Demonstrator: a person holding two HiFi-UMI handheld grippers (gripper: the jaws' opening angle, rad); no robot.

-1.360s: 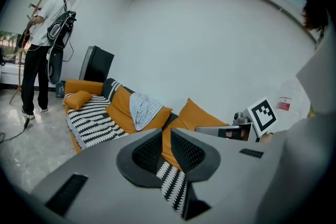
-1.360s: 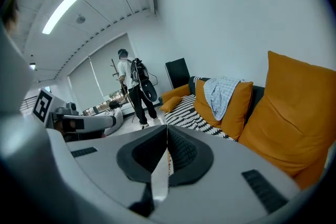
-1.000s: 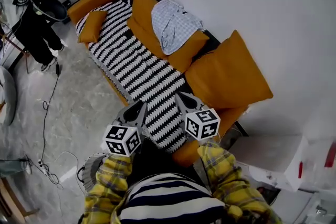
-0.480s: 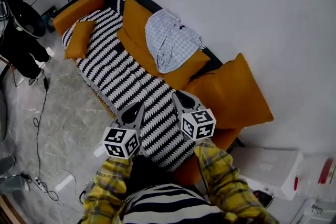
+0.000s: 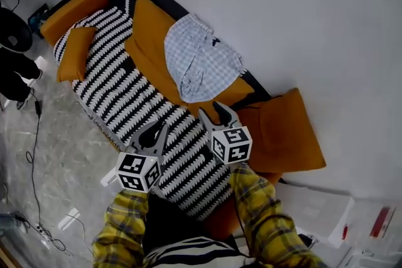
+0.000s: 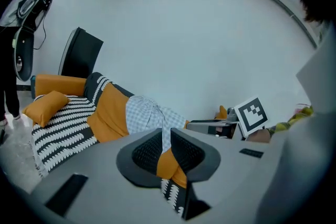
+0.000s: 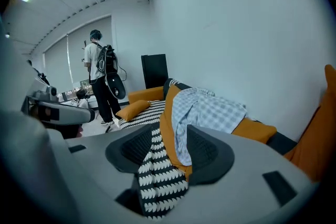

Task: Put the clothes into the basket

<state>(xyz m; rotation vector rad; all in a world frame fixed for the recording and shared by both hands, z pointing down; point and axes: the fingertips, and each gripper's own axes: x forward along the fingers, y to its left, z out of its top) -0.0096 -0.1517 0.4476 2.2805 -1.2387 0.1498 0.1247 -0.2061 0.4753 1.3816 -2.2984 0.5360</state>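
A blue-and-white checked garment (image 5: 201,63) lies draped over the orange back cushion of the sofa (image 5: 147,41); it also shows in the left gripper view (image 6: 142,113) and the right gripper view (image 7: 210,110). My left gripper (image 5: 155,132) hovers over the striped seat, short of the garment, its jaws a narrow gap apart with nothing between them (image 6: 165,134). My right gripper (image 5: 215,113) is just below the garment's lower edge. Its jaws have just been opening and stand apart, empty (image 7: 170,136). No basket is in view.
The sofa has a black-and-white striped cover (image 5: 144,110), a big orange cushion (image 5: 286,135) at its right end and a small orange pillow (image 5: 75,53) at the left. Cables (image 5: 31,135) lie on the floor. A person with a backpack (image 7: 100,76) stands far off.
Both grippers have moved forward over the sofa seat towards the checked garment. The right gripper's jaws were together and now stand apart.
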